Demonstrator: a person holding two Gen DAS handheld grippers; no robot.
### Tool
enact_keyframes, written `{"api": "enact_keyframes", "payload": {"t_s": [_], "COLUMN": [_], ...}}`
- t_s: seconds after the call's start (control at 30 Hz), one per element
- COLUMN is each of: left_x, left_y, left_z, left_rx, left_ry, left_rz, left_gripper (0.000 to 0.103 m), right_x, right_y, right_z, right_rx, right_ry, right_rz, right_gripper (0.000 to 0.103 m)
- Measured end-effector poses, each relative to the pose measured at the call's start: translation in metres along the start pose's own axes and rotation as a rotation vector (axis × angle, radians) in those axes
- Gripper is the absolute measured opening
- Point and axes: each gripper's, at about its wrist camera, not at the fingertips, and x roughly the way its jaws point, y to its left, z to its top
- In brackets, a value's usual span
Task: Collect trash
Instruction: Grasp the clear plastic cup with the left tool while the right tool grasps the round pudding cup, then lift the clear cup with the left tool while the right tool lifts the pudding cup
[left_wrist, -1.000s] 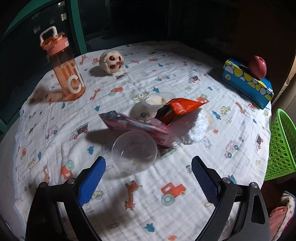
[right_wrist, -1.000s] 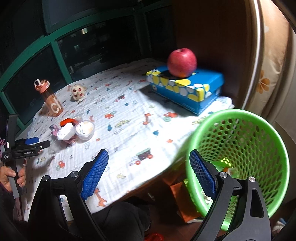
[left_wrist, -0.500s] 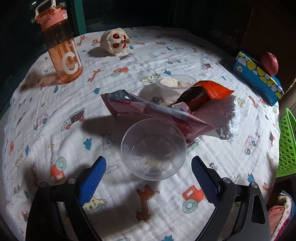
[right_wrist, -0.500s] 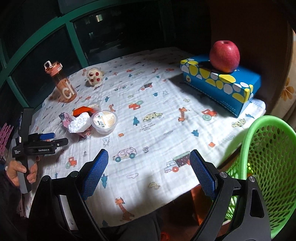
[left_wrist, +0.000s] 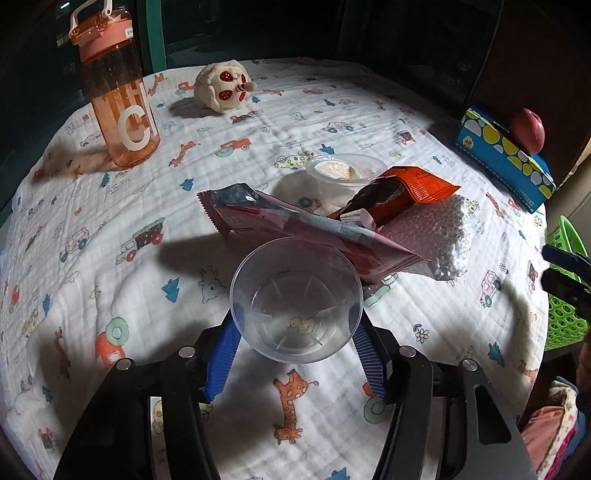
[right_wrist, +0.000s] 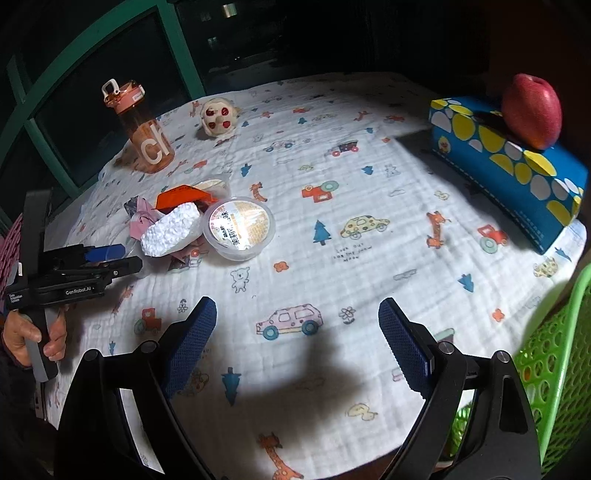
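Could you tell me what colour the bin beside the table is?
The bin is bright green, clearest in the right wrist view.

The cup (left_wrist: 295, 299) is clear, smooth plastic. The wrappers (left_wrist: 295, 225) are glossy, crinkled film; the foam (left_wrist: 447, 236) is white and pebbly. The table cloth (right_wrist: 369, 240) is soft, crinkled matt cotton. The basket (right_wrist: 554, 350) is shiny green plastic mesh.

– Tabletop cloth (right_wrist: 369, 229)? White, printed with cars, trees, giraffes.
– Others? Orange bottle (left_wrist: 118, 96), green basket (right_wrist: 554, 350), blue box (right_wrist: 517, 177) with yellow and white spots, red apple (right_wrist: 532, 110).
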Motion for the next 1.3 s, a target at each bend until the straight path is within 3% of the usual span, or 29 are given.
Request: {"api": "enact_keyframes", "payload": {"t_s": [0.4, 0.73, 0.9, 1.07, 1.3], "left_x": [-0.031, -0.045, -0.048, -0.054, -0.066], "left_y": [0.011, 0.023, 0.028, 0.03, 0.03], "left_z": [-0.009, -0.016, -0.017, -0.018, -0.019], "left_rx": [-0.009, -0.031, -0.037, -0.043, -0.059], "left_ry": [-0.035, -0.044, -0.044, -0.053, -0.073], "left_rz": [0.005, 0.017, 0.023, 0.027, 0.018], "left_gripper": [0.057, 0.057, 0.057, 0.057, 0.057], "right_x": [0.059, 0.092, 0.1, 0.1, 0.078], "right_y": [0.027, 0.044, 0.047, 0.05, 0.042], "right_z": [0.022, 0.038, 0.04, 0.04, 0.03], "right_rx": [-0.091, -0.183, -0.201, -0.193, -0.144], "right_ry": [0.055, 0.074, 0.08, 0.076, 0.043], "right_rz": [0.068, 0.074, 0.08, 0.09, 0.104], "right_gripper": [0.089, 0.088, 0.078, 0.057, 0.054]}}
